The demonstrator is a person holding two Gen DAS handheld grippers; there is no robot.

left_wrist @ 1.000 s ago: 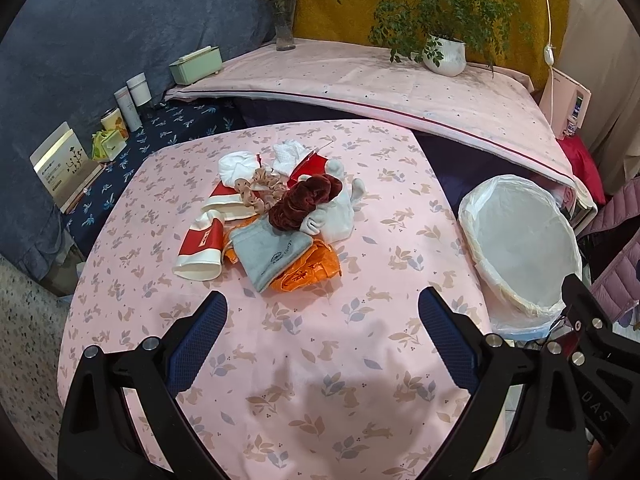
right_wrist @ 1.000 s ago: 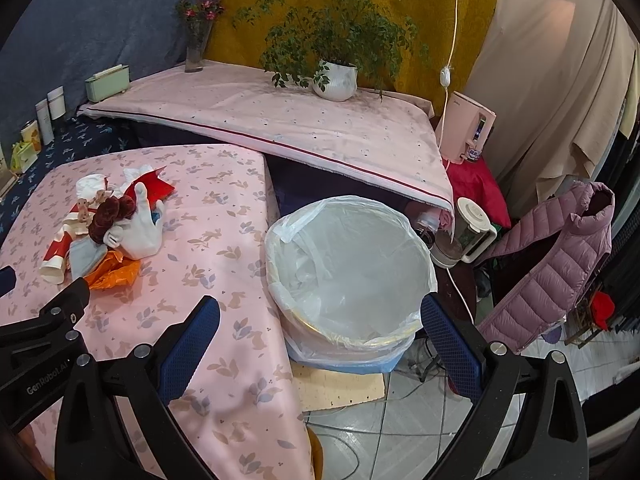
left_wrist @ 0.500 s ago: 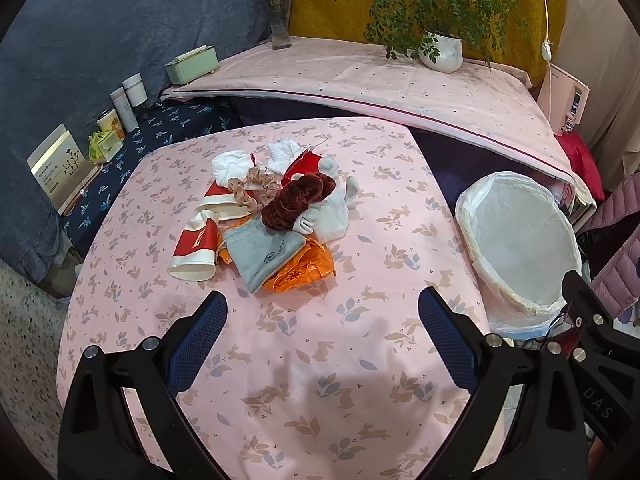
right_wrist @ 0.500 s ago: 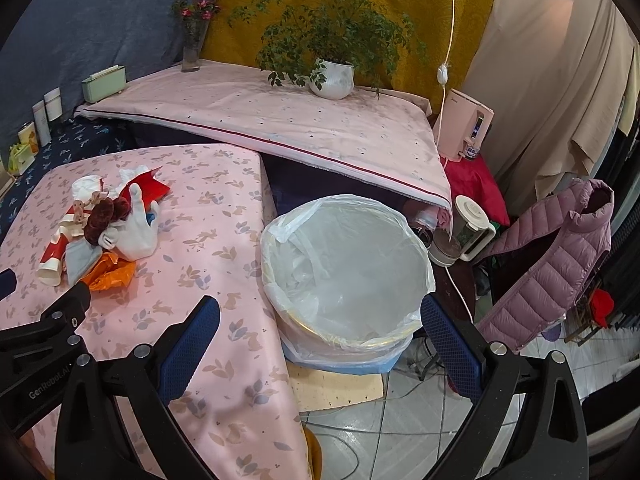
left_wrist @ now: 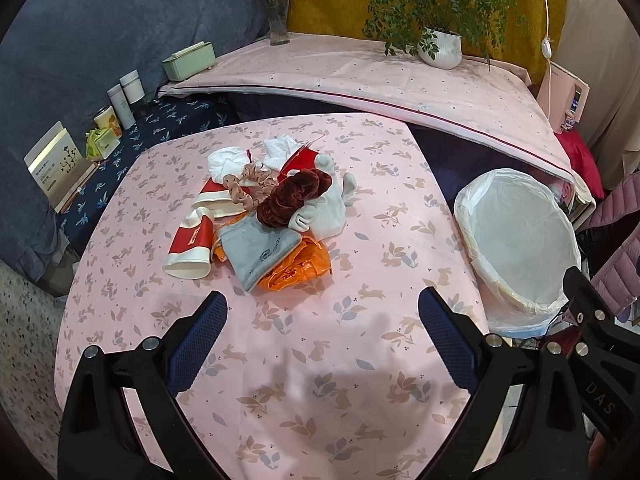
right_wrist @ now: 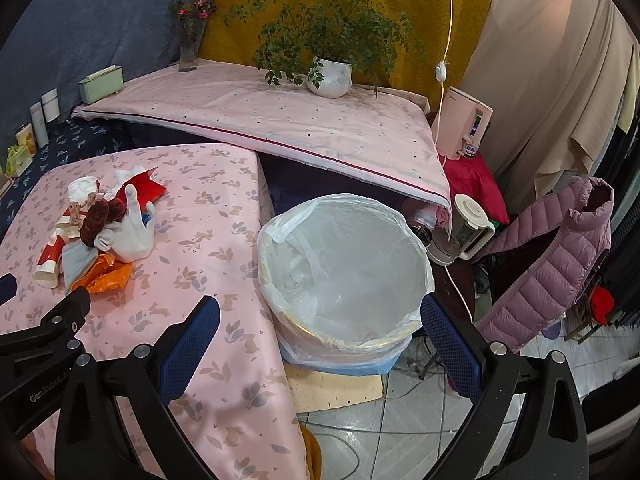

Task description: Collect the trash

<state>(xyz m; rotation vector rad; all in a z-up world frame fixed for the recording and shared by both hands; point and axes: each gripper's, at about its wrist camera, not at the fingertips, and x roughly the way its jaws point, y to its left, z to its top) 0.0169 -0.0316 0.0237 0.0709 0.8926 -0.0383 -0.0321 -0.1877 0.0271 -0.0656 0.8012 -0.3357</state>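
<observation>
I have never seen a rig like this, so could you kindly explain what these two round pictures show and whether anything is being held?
No robot here: a person holds a two-finger gripper in each hand, and a fisheye camera on each looks along its blue-padded fingers.

The left gripper faces the pink floral tablecloth. On it lies a pile: red-and-white paper cup, grey cloth pouch, orange plastic bag, dark red velvet scrunchie and white glove.

The right gripper faces the round bin lined with a white plastic bag, standing beside the table.

Both grippers are open and hold nothing.
</observation>
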